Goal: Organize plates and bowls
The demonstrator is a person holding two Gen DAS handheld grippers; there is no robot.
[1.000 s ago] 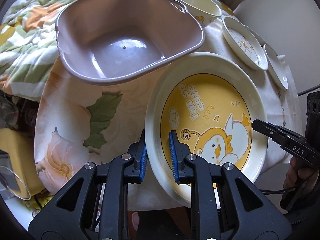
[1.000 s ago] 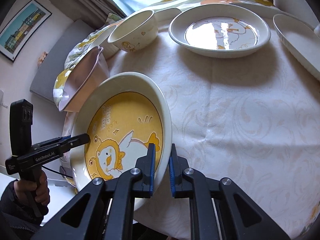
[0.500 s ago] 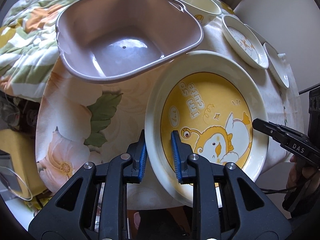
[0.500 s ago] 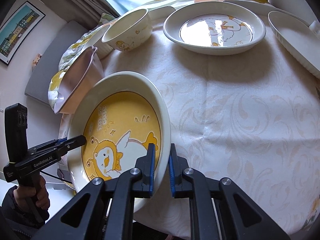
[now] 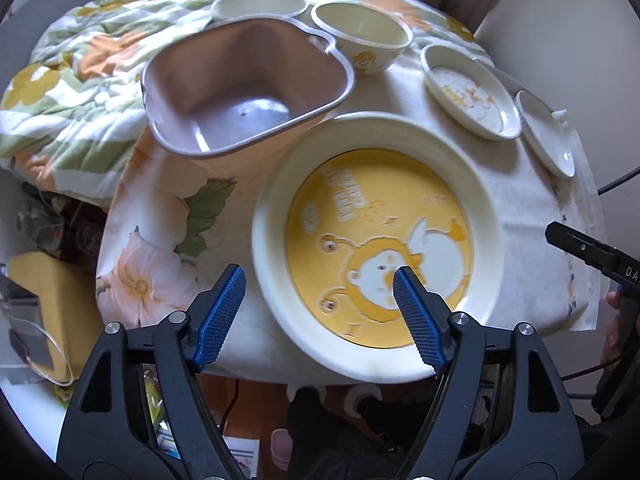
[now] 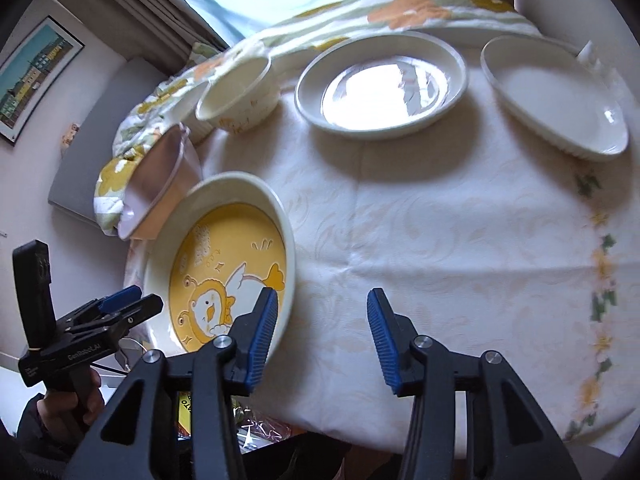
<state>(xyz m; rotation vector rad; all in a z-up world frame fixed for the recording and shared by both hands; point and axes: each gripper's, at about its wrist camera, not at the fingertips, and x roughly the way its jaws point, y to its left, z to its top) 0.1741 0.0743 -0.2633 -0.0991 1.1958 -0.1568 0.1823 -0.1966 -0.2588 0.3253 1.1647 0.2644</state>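
Note:
A large cream plate with a yellow duck picture point(image 5: 380, 248) lies flat on the table near its front edge; it also shows in the right wrist view point(image 6: 224, 264). My left gripper point(image 5: 318, 304) is open, its jaws spread either side of the plate's near left rim, not gripping it. My right gripper point(image 6: 322, 328) is open, just off the plate's right rim over the tablecloth. A pink square bowl point(image 5: 244, 88) sits behind the plate.
A cream bowl point(image 5: 362, 36) and a white dish point(image 5: 258, 6) stand at the back. A duck plate point(image 6: 380, 84) and a plain white plate point(image 6: 556, 96) lie to the right. A flowered quilt point(image 5: 68, 92) bunches at the left. The table edge point(image 5: 256, 372) is close.
Both grippers were shut on the big plate's rim and held it tilted. Both have opened and let go; the plate now lies flat on the table.

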